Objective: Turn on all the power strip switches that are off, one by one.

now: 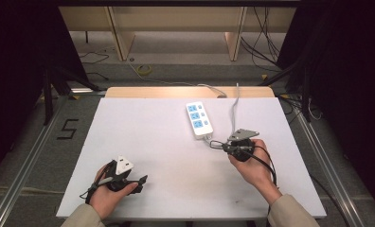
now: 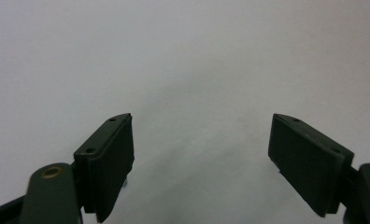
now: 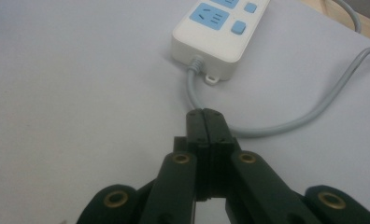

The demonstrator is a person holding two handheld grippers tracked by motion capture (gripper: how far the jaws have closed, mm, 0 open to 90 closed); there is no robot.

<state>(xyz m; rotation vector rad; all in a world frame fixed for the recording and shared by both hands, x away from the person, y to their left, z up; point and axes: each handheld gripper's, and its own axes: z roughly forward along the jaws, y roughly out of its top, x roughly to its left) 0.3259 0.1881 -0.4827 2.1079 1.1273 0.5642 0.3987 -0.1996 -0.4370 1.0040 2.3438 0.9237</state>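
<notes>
Nothing looks begun — the power strip (image 1: 199,120) lies untouched on the surface (image 1: 143,137); left tool (image 2: 202,154) gapes empty, right tool (image 3: 205,122) is closed on nothing.

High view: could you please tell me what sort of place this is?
Probably a lab recording station rather than a home: a white table stands on a metal-railed platform, loose cables trail across the floor, and a number 5 is taped beside it.
</notes>
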